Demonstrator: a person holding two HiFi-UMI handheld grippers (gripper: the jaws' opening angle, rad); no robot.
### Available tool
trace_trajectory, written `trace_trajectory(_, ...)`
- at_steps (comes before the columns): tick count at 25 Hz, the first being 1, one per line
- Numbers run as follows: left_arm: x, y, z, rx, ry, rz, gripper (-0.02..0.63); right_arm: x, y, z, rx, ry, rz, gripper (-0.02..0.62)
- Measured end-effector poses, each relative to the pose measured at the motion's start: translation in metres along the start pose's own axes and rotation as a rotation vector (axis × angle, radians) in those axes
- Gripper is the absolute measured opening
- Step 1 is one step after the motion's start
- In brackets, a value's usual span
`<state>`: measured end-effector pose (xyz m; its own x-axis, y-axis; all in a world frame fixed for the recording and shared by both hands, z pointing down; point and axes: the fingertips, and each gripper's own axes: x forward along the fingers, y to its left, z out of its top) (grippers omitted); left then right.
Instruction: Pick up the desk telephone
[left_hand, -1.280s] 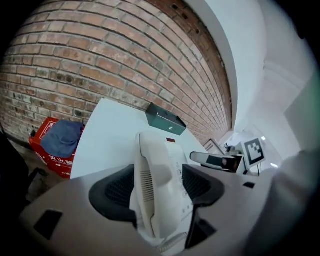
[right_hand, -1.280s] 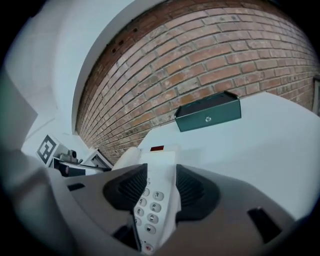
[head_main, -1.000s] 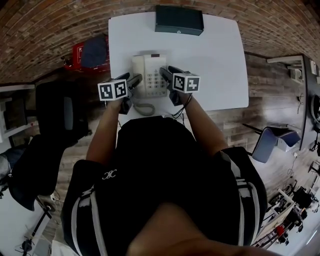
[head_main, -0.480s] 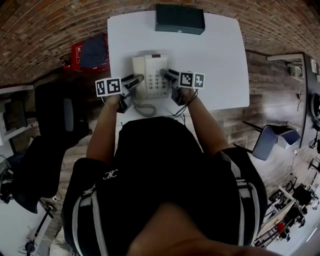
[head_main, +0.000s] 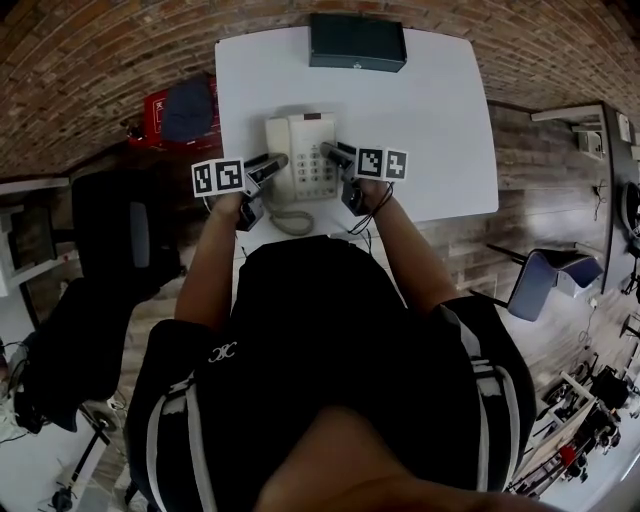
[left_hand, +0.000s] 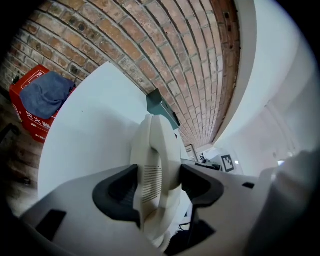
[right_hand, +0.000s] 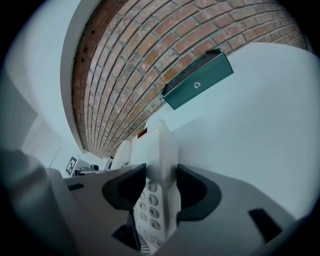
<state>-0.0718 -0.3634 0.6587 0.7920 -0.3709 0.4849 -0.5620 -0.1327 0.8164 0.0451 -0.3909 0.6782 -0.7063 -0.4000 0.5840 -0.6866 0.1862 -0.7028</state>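
Observation:
The cream desk telephone (head_main: 300, 150) sits on the white table (head_main: 430, 120), its coiled cord (head_main: 290, 218) trailing toward me. My left gripper (head_main: 275, 160) takes the phone's left side, where the handset lies. In the left gripper view the phone's edge (left_hand: 155, 150) fills the gap of the left gripper (left_hand: 159, 180). Its jaws have just been closing and both dark pads touch the phone. My right gripper (head_main: 330, 150) takes the right side by the keypad. In the right gripper view the phone (right_hand: 160, 145) stands between the pads of the right gripper (right_hand: 161, 185), which press on it.
A dark green box (head_main: 357, 40) stands at the table's far edge, also in view as the box (left_hand: 161, 107) and the box (right_hand: 197, 85). A red crate with a blue cloth (head_main: 180, 105) sits on the floor at left. A black chair (head_main: 125, 225) is beside me at left.
Both grippers have rolled a little where they are; their marker cubes show other faces. The phone stays on the table.

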Motion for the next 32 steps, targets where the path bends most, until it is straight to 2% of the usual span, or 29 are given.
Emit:
trace_trajectory(5,-0.013,-0.018,0.003,0.044,-0.027,0.003,0.272,-0.014,0.017,0.006,-0.050,-0.038,-0.005,0.172)
trace_trajectory(14,-0.039,-0.079,0.032,0.239,-0.136,-0.008,0.272,-0.056,0.061,0.045,-0.156,-0.175,0.023,0.166)
trace_trajectory(21,-0.059,-0.123,0.049,0.329,-0.205,-0.054,0.272,-0.095,0.095,0.071,-0.229,-0.289,0.011,0.160)
trace_trajectory(32,-0.107,-0.231,0.089,0.561,-0.400,-0.122,0.272,-0.177,0.177,0.132,-0.403,-0.522,0.055,0.158)
